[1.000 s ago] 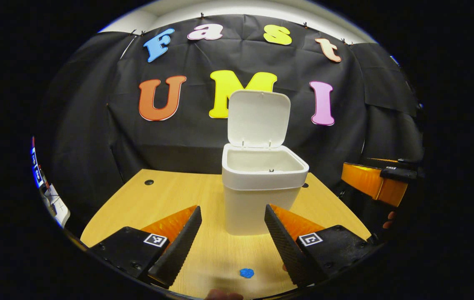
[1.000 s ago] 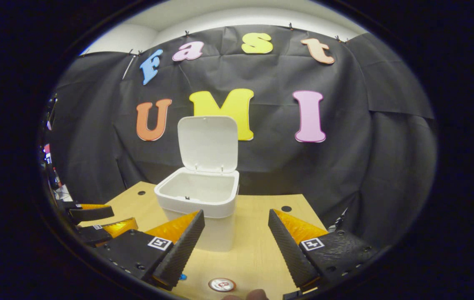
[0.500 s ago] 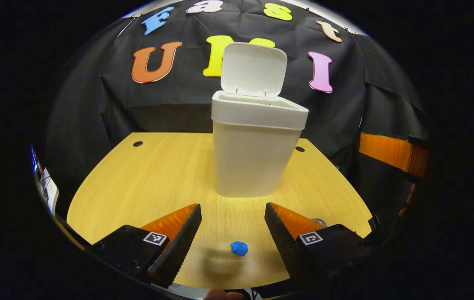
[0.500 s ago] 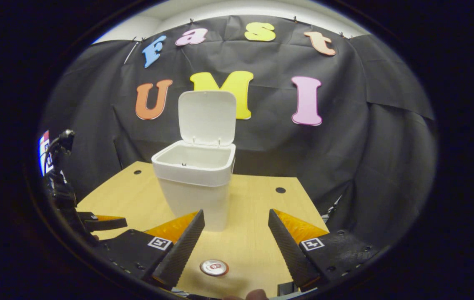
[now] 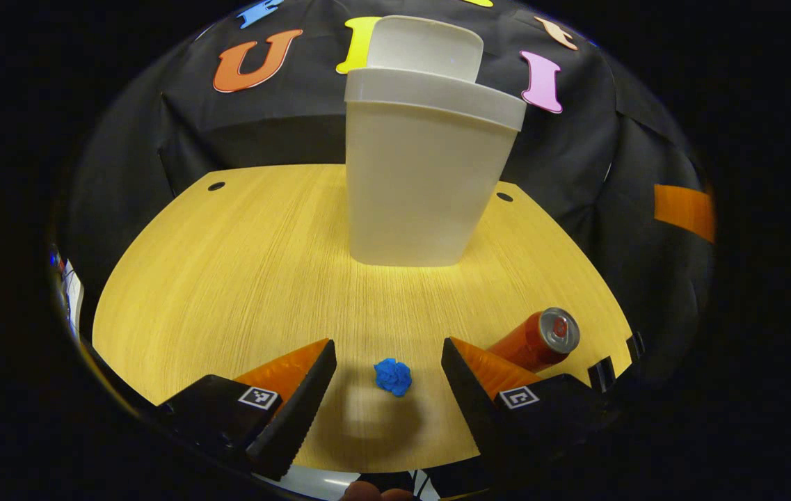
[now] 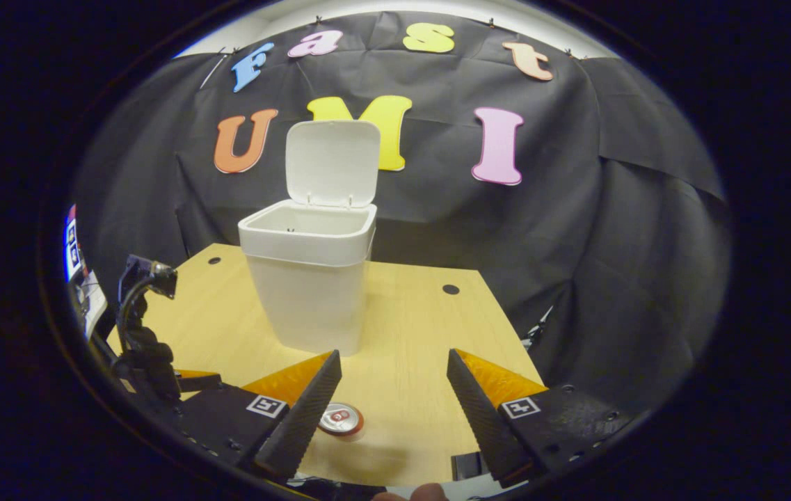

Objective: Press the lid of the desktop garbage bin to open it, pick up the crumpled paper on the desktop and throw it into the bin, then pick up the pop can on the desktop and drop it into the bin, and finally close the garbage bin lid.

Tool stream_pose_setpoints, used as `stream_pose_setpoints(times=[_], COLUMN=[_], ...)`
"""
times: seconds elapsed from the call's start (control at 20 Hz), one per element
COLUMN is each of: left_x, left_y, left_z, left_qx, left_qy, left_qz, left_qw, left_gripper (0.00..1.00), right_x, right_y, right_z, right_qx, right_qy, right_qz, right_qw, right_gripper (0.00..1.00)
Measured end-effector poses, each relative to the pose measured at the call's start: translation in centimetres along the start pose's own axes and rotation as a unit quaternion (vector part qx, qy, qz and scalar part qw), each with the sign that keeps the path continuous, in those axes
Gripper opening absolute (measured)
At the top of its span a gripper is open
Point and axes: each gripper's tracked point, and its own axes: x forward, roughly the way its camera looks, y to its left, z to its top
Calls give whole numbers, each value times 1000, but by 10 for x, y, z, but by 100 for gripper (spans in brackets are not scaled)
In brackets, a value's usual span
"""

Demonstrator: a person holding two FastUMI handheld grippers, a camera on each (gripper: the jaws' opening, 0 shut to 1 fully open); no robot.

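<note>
- The crumpled paper [image 5: 393, 376], a small blue ball, lies on the wooden desktop [image 5: 228, 278] near its front edge. In the left gripper view it now sits between the two fingers, about level with their tips and touching neither; a second ago it was low at the bottom of that view, below the tips.
- The left gripper [image 5: 388, 362] has come down toward the desktop and tilted forward since then. Its jaws stand wide apart and hold nothing, with the same gap as before.
- The pop can [image 5: 536, 341] stands upright on the desktop just right of the paper, partly behind the left gripper's right finger. It was not in the left gripper view a second ago and showed only as a sliver half a second ago.
- In the right gripper view the pop can [image 6: 340, 419] shows top-on beside the left finger of the right gripper [image 6: 394, 386], higher in that view than before.
- The right gripper is spread open and empty, above the front of the desktop.
- The garbage bin [image 5: 417, 177] stands farther back near the middle of the desktop, its lid [image 6: 331, 162] raised upright at the back. The left gripper view now meets it from lower, so its inside is hidden where a second ago it showed.
</note>
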Motion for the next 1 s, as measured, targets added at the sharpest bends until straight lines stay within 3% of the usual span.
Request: stream_pose_setpoints(times=[0.45,0.75,0.85,0.9,0.95,1.0], left_x=[25,37,36,36,36,36], left_y=[4,6,6,5,4,3], left_z=[-41,-48,-54,-56,-56,-57], left_qx=[-14,0,4,6,9,12], left_qy=[60,73,80,85,89,91], left_qz=[21,23,22,20,19,19], left_qw=[998,997,997,996,996,996], left_gripper=[99,86,77,78,70,72], right_x=[-5,-9,-11,-11,-11,-13], right_y=[-9,-20,-24,-24,-24,-24], right_z=[-14,-27,-30,-31,-32,-35], right_qx=[-8,-4,-5,-4,-3,-2], right_qy=[19,35,39,40,41,42], right_qz=[-17,-31,-37,-39,-39,-40], right_qw=[1000,999,999,998,998,998], right_gripper=[96,96,96,96,96,96])
